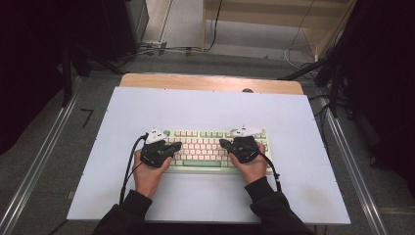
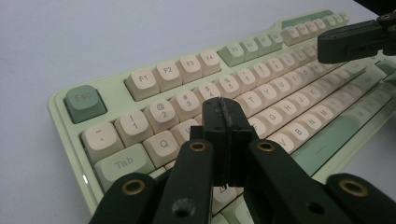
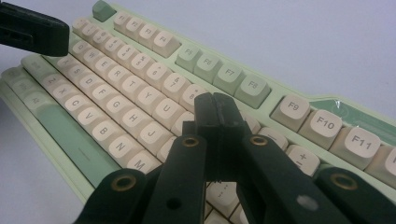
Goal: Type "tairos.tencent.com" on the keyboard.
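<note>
Green-and-cream keyboard (image 1: 205,149) lies mid-table on white table top (image 1: 293,196), near person's edge. Left gripper (image 1: 175,146) hovers over left key block, jaws clenched together, nothing between them; tip poised above W/E keys (image 2: 187,128) (contact with keycap cannot be told). Right gripper (image 1: 224,143) over right key block, jaws likewise pinched shut and empty, tip above number-row and upper letter keys. Judgement: typing-style key pressing in hand; no key visibly depressed, progress unreadable from the keys.
</note>
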A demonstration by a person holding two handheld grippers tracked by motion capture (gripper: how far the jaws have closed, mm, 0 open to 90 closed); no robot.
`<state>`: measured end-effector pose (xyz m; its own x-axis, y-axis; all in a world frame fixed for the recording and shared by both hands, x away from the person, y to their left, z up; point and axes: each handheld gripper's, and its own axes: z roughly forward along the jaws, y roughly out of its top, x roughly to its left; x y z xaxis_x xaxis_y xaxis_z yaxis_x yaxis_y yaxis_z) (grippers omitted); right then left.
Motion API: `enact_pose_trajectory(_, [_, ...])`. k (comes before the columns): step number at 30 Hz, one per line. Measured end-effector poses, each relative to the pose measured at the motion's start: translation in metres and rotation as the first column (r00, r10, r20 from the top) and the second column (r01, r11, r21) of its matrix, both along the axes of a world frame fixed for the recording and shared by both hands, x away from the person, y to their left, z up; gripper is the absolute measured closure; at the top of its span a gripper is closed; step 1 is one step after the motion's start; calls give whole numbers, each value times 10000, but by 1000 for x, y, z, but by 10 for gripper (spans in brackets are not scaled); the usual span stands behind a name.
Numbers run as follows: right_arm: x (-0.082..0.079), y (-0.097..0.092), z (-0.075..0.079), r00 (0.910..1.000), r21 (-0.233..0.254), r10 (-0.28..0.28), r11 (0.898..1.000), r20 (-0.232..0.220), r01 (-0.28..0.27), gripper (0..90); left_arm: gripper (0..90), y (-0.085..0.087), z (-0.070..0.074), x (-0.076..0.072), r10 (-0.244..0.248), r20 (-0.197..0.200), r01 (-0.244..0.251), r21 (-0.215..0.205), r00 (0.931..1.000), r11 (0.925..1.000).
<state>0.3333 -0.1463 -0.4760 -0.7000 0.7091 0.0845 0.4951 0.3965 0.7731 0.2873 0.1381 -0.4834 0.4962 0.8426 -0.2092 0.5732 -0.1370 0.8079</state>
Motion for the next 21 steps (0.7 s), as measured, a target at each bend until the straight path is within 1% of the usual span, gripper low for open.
enact_pose_trajectory(9, [-1, 0, 2, 10000, 68, 30, 10000, 69, -30, 877, 900, -1, -2, 0, -19, -58, 19, 88, 10000, 10000])
enact_pose_trajectory(21, [-2, -1, 3, 10000, 141, 14, 9999, 35, -15, 876, 900, -1, -5, 1, -3, -161, 7, 188, 9999, 9998])
